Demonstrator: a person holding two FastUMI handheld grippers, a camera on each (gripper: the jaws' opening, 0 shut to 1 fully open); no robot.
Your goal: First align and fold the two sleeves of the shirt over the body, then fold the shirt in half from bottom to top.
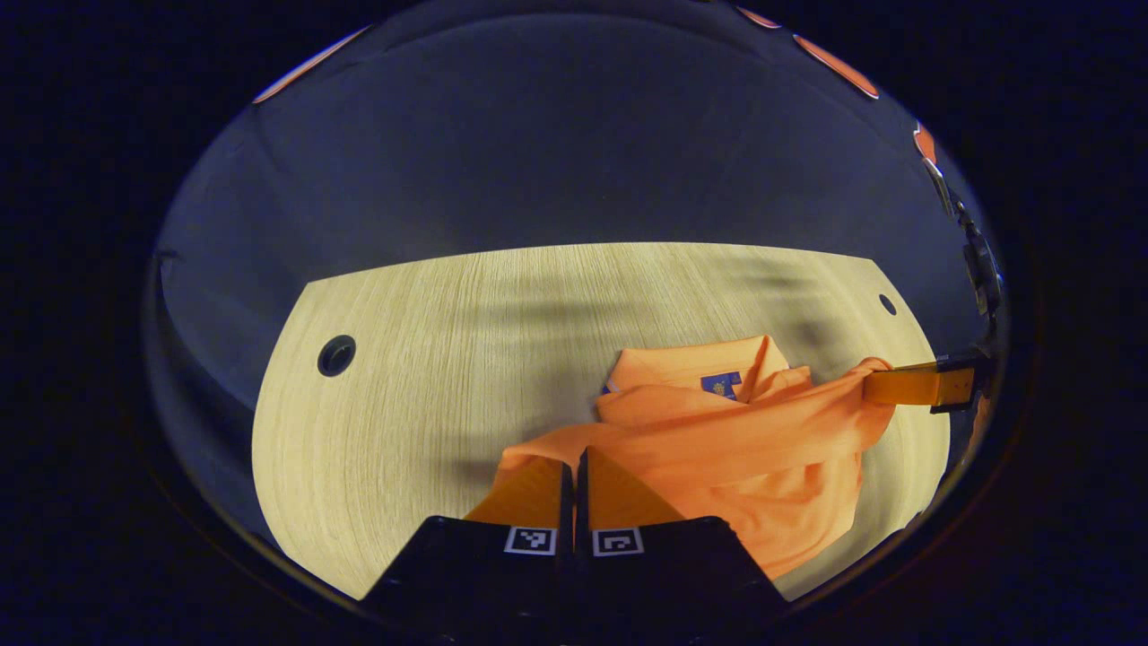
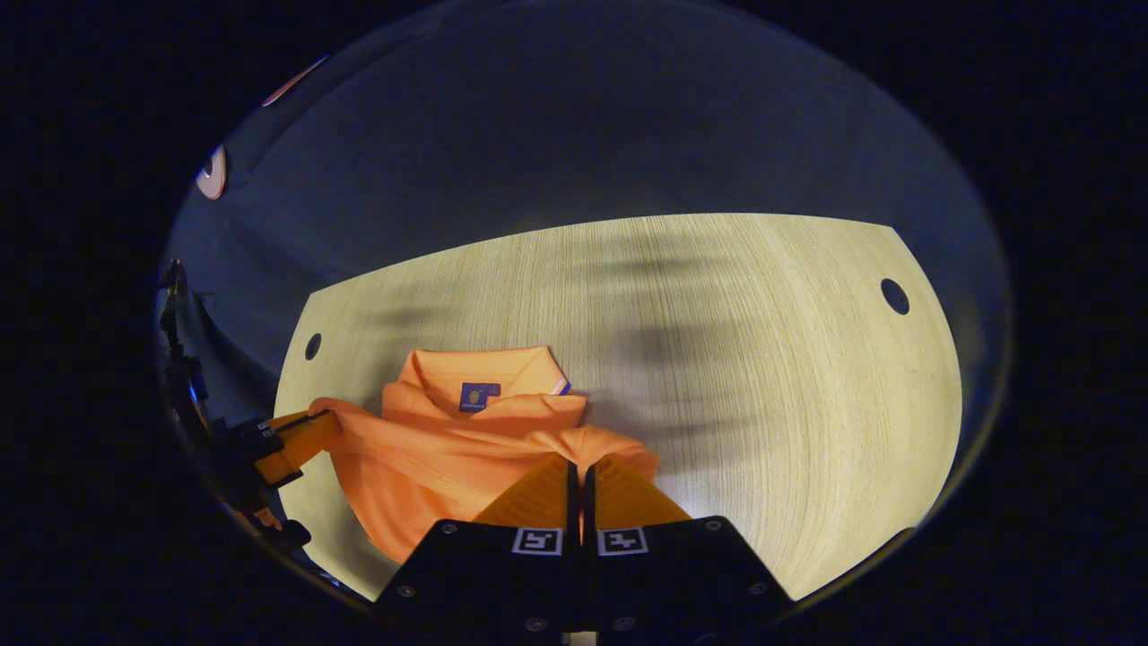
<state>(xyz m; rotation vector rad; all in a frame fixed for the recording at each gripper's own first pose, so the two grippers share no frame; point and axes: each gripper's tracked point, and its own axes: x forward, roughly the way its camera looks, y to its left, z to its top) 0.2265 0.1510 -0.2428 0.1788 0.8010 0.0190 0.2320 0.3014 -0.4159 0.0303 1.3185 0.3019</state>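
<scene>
An orange polo shirt (image 1: pixel 735 440) lies on the wooden table (image 1: pixel 430 359), collar (image 1: pixel 708 363) pointing away from me. My left gripper (image 1: pixel 574 462) is shut on one corner of the shirt's edge. From there a taut band of fabric runs across to the right gripper (image 1: pixel 874 384), seen at the far right. In the right gripper view, my right gripper (image 2: pixel 581 467) is shut on the other corner of the shirt (image 2: pixel 448 449), just short of the collar (image 2: pixel 484 368). The left gripper (image 2: pixel 327 426) pinches cloth at the left. The held edge hangs raised over the body.
The table has round cable holes near its corners (image 1: pixel 336 355) (image 2: pixel 894 296). Bare wood (image 2: pixel 762 359) spreads beyond the collar and to both sides. Dark cloth wall stands behind the table's far edge.
</scene>
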